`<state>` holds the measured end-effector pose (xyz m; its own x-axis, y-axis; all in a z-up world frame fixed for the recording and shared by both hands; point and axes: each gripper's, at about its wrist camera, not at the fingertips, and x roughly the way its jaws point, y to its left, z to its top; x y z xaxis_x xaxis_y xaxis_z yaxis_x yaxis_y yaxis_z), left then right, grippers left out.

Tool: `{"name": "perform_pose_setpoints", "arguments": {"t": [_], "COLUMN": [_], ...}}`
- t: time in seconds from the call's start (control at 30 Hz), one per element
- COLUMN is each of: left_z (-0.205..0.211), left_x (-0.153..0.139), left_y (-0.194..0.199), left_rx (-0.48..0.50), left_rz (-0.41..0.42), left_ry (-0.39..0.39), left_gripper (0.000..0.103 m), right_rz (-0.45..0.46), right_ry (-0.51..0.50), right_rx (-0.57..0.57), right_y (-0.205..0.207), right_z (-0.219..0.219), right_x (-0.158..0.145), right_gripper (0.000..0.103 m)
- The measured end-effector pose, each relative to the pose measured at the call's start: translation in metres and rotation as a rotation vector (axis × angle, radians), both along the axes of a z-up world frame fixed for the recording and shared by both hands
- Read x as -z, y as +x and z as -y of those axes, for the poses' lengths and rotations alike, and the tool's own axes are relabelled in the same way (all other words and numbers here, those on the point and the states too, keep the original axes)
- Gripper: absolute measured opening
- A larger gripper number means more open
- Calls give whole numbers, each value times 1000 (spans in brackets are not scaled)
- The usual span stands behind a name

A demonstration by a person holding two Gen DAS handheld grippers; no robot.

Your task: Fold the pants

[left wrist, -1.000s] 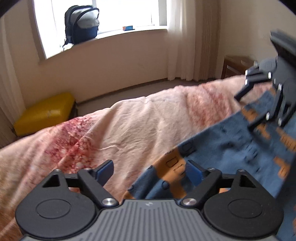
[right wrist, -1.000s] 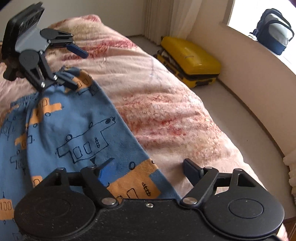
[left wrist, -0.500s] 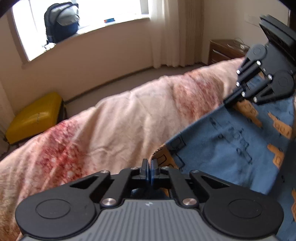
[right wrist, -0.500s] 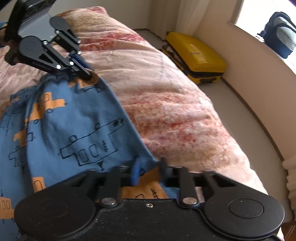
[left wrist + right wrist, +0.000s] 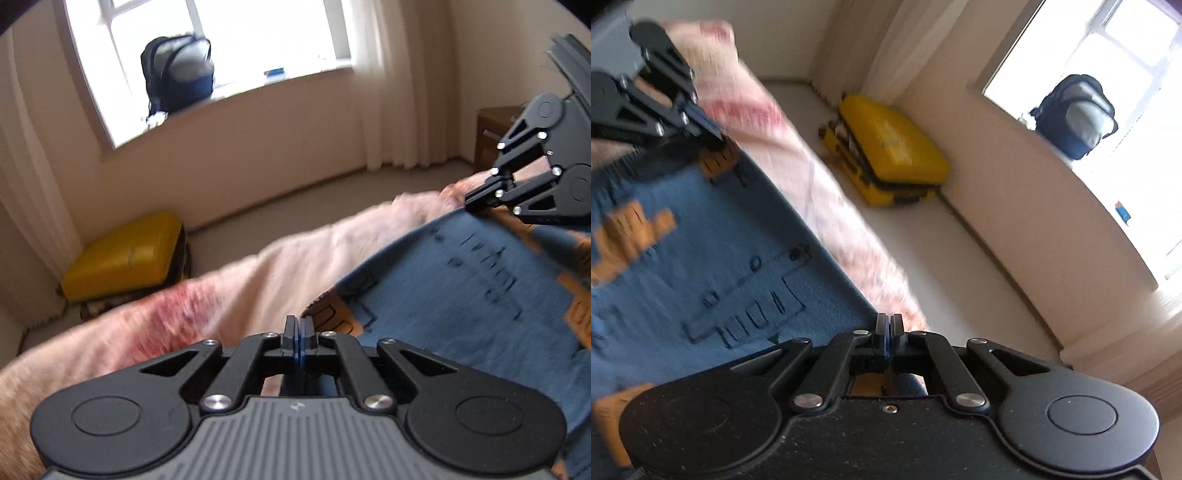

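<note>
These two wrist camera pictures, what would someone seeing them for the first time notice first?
Most striking are the blue pants with orange vehicle prints, spread over the pink floral bedspread, one edge pinched at each end by the closed left gripper and right gripper. Next comes the bright yellow hard-shell suitcase lying on the floor beside the bed, then the dark blue backpack standing on the windowsill.
</note>
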<state>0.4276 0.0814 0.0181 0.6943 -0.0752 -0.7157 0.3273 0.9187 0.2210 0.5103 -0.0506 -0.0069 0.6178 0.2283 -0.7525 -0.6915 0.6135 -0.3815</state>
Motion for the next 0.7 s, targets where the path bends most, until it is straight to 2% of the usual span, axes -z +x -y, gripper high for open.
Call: {"name": "perform_pose_setpoints", "arguments": {"t": [0.07,0.13,0.2,0.23,0.27,0.3,0.33,0.4,0.47,0.53,0.57,0.63,0.67,0.7], "left_z": [0,-2,-12,-21,-29,-37,-42,-47,-48,-47,-45,-41,-39,-38], "left_x": [4,1,-3,-7,-7,-10,-11,-13,-13,-11,-10,-4,-2,-1], "left_y": [2,3,4,3,1,-2,-5,-8,-5,2,4,11,14,13], "left_rx": [2,4,4,8,5,-12,-27,-36,-40,-34,-26,-20,-20,-19], "left_rz": [-3,-7,-28,-45,-54,-45,-27,-16,-28,-42,-50,-76,-90,-95], "left_ry": [-2,-18,-75,-137,-197,-261,-301,-333,-328,-301,-277,-232,-217,-219], "left_gripper": [0,2,14,23,56,84,88,88,86,83,79,64,51,42], "right_rz": [4,5,-8,-13,-23,-27,-27,-27,-43,-86,-109,-118,-121,-128], "right_ry": [-9,0,43,61,82,111,138,158,145,177,210,271,294,298], "right_rx": [3,1,4,14,25,33,25,-6,-2,42,69,114,130,135], "right_y": [1,2,3,1,2,0,-5,-14,-15,-8,-2,6,10,10], "right_z": [-3,-3,2,7,11,16,20,27,34,46,53,64,68,70], "right_x": [9,6,-3,-6,-10,-15,-19,-24,-24,-23,-24,-26,-26,-25], "right_gripper": [0,0,1,7,17,40,62,73,73,70,69,66,64,59]}}
